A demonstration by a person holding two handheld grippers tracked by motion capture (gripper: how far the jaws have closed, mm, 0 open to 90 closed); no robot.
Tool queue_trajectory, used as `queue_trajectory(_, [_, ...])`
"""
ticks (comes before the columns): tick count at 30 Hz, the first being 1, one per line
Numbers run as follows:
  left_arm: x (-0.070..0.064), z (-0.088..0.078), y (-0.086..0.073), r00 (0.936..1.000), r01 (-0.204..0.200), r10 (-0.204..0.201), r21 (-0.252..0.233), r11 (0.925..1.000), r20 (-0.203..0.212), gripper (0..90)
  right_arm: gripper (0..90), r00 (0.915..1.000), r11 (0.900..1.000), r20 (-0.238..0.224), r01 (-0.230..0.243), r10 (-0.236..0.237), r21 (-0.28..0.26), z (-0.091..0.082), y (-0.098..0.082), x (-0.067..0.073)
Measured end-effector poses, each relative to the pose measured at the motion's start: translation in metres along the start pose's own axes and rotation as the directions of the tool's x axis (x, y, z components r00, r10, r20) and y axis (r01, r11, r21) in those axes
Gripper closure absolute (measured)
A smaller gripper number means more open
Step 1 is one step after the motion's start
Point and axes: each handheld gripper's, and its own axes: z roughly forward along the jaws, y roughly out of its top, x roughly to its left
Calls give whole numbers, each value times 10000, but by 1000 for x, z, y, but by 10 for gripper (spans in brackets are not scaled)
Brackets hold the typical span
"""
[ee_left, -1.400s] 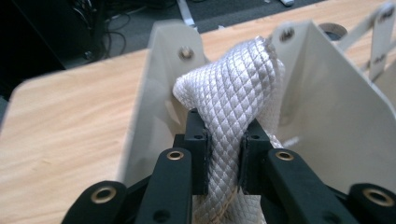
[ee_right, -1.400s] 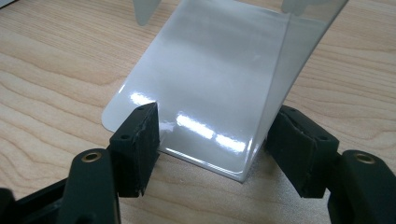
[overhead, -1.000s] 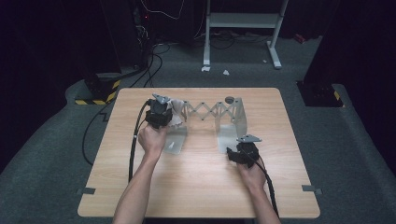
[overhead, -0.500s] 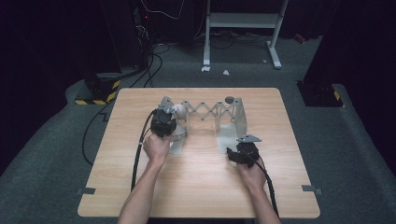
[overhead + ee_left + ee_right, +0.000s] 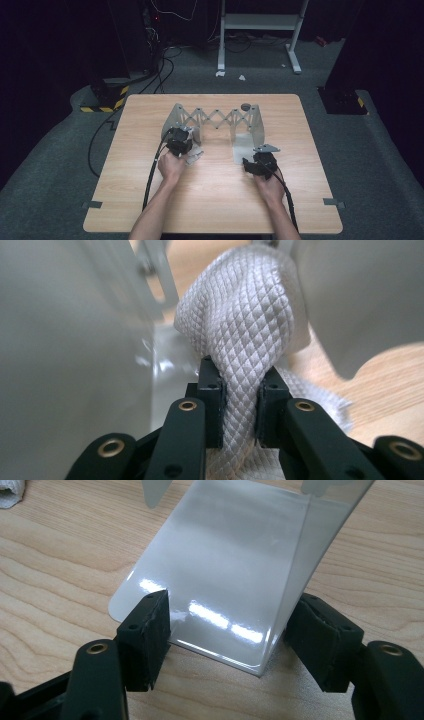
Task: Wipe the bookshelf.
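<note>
High view: the left gripper point(image 5: 186, 148), clamped on a white cloth point(image 5: 240, 340), has dropped to the table point(image 5: 150, 120) beside the rack point(image 5: 215, 120), likely to wipe it, while the right gripper point(image 5: 252, 162) straddles the rack's near-right foot, jaws apart.

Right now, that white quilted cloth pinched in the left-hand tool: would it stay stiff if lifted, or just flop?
Probably floppy: the cloth bunches and folds where the left gripper has its fingers shut on it. It looks light, so it should lift easily. Its woven diamond texture likely grips rather than slips, though loose ends may drag across the table.
</note>
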Motion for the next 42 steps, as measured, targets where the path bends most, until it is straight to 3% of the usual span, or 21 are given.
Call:
queue_trajectory(5, [-3,9,0,9999,-153,154,165,9997,-45,775,343,10000,10000,-1,-1,1,2,0,0,0])
queue_trajectory(10, [-3,4,4,9998,-191,191,96,9998,-5,775,343,10000,10000,-5,-8,8,0,0,0,0])
queue_trajectory(13, [-4,-8,10,9999,-83,87,-323,9994,105,775,343,10000,10000,-12,-9,9,4,0,0,0])
queue_trajectory(16, [-4,-22,21,9997,-232,237,-745,9969,51,774,343,10000,10000,-10,-4,4,5,0,0,0])
queue_trajectory(18, [-4,-35,28,9996,-267,272,-1141,9931,27,774,343,10000,10000,-10,-2,2,4,0,0,0])
queue_trajectory(19, [-3,-49,35,9993,-366,371,-1529,9876,1,774,343,10000,10000,-12,-12,12,4,0,0,0])
queue_trajectory(20, [-3,-49,35,9993,-366,371,-1529,9876,1,774,343,10000,10000,-12,-12,12,4,0,0,0])
queue_trajectory(23, [2,-72,39,9991,-400,425,-1881,9813,92,774,343,10000,10000,-14,-17,17,4,0,0,0])
queue_trajectory(28, [2,-82,22,9966,-613,706,-1877,9803,430,773,343,10000,10000,-14,-12,12,5,0,0,0])
queue_trajectory(31, [3,-79,-5,9960,-449,570,-1651,9853,695,773,342,10000,10000,-18,-12,12,5,0,0,0])
queue_trajectory(32, [3,-79,-5,9960,-449,570,-1651,9853,695,773,342,10000,10000,-18,-12,12,5,0,0,0])
queue_trajectory(33, [6,-79,-19,9957,-283,420,-1601,9867,830,774,342,10000,10000,-24,-34,34,0,0,0,0])
queue_trajectory(37, [10,-78,-37,9959,-179,301,-1414,9898,852,773,342,10000,10000,-27,-26,26,0,0,0,0])
queue_trajectory(38, [16,-77,-49,9966,-63,164,-1237,9923,808,773,342,10000,10000,-33,-42,42,0,0,0,0])
queue_trajectory(42, [27,-79,-63,9975,200,-128,-1037,9944,699,773,342,10000,10000,-32,-42,42,2,0,0,0])
